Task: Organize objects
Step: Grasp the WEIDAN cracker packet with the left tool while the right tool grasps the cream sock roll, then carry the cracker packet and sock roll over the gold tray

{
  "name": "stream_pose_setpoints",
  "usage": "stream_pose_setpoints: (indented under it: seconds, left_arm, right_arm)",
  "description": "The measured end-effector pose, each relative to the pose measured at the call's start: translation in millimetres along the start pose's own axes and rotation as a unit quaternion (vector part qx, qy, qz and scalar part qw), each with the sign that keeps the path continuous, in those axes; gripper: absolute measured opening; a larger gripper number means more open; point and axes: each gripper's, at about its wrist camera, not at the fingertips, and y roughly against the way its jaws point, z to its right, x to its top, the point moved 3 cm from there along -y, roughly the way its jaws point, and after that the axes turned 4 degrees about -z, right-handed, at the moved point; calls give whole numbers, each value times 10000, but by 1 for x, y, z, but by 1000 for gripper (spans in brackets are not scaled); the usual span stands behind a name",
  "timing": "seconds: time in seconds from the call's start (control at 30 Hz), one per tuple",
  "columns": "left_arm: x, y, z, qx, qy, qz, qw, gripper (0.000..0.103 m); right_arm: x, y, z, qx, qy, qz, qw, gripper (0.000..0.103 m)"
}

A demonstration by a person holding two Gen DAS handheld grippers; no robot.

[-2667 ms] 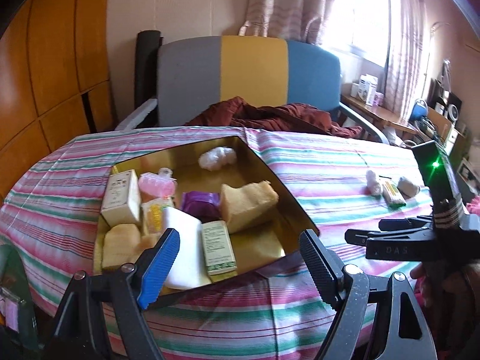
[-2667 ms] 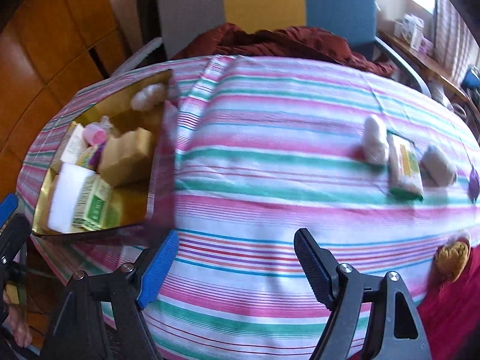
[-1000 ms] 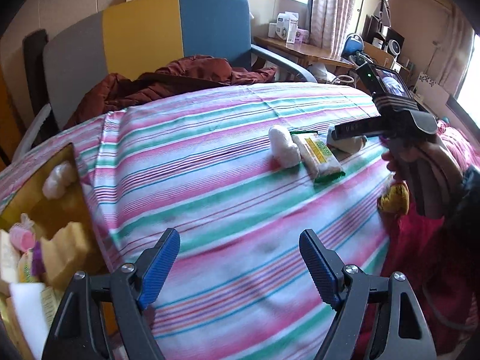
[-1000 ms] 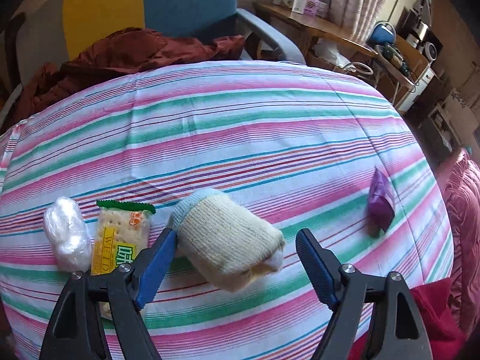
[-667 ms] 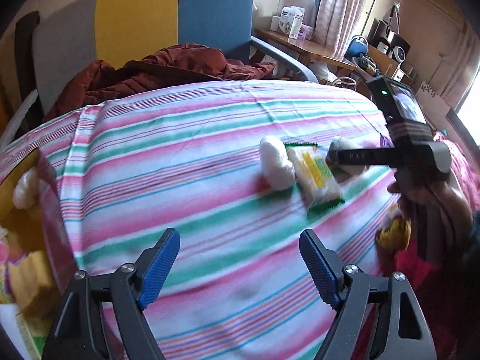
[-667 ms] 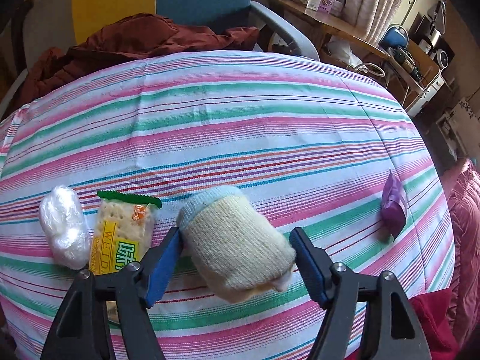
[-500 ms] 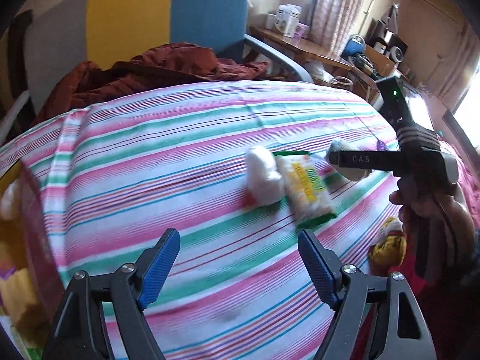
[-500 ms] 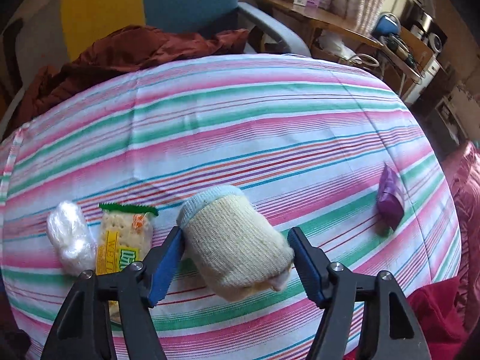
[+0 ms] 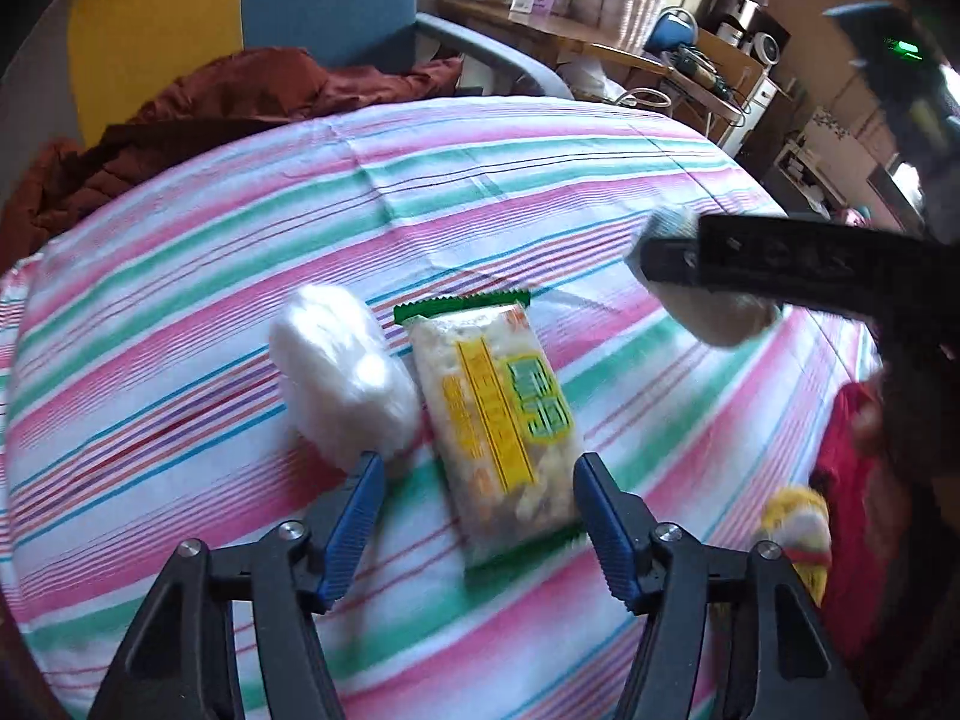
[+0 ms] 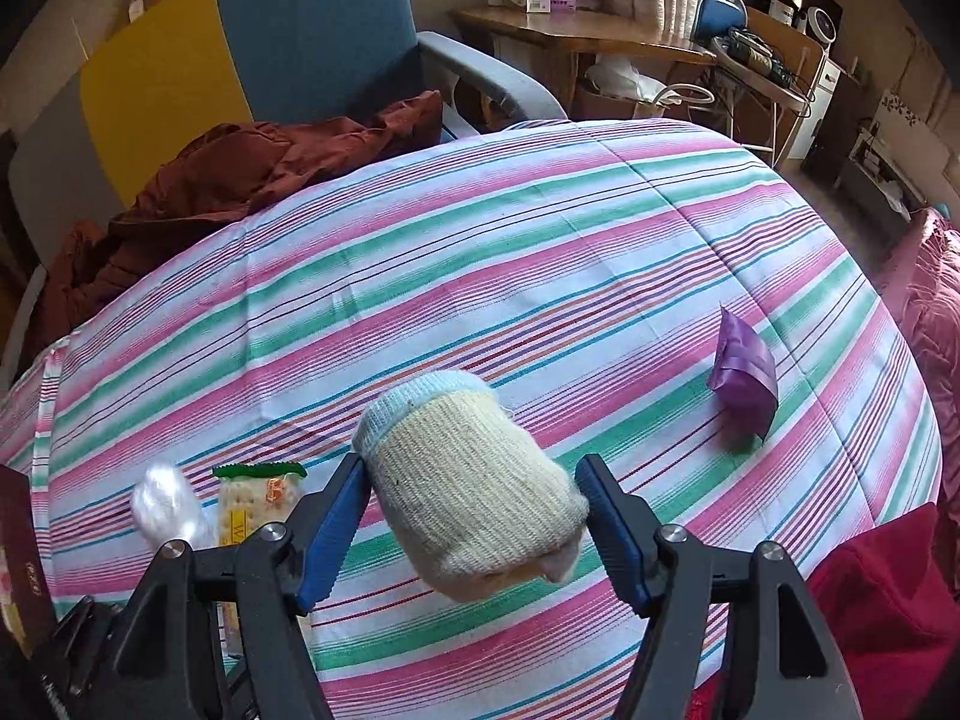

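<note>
A rolled cream knit sock with pale-blue cuff (image 10: 468, 492) sits beside a green-edged cracker packet (image 9: 498, 414), a white plastic bundle (image 9: 342, 372) and a purple foil pouch (image 10: 744, 378).

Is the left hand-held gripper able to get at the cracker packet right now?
Probably yes. The left hand-held gripper is closing with the cracker packet lengthwise between its blue pads and nothing on top. The white plastic bundle beside it crowds the left pad.

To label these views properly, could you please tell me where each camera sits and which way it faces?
Left wrist: on the left claw, looking down at a cracker pack between its closing jaws; the right claw shows too.
Right wrist: on the right claw, looking down at the sock it grips.
Shared: sock, cracker pack, white wad, striped cloth.
</note>
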Motion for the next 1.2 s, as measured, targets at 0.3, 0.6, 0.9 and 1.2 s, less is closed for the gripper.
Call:
stream_pose_setpoints:
  seconds: [0.3, 0.6, 0.9, 1.2]
  left_arm:
    - [13, -20, 17, 525, -404, 197, 9976, 52]
    - [-68, 22, 1, 374, -847, 511, 9944, 49]
    - [-136, 64, -42, 521, -308, 663, 9960, 49]
    - [-124, 62, -47, 622, -50, 479, 9969, 54]
  right_arm:
    - [0, 0, 2, 97, -61, -40, 9999, 72]
    - [-7, -11, -12, 178, 373, -261, 9988, 72]
    - [-17, -13, -32, 394, 852, -365, 9949, 72]
    - [-31, -6, -60, 779, 1396, -379, 9864, 71]
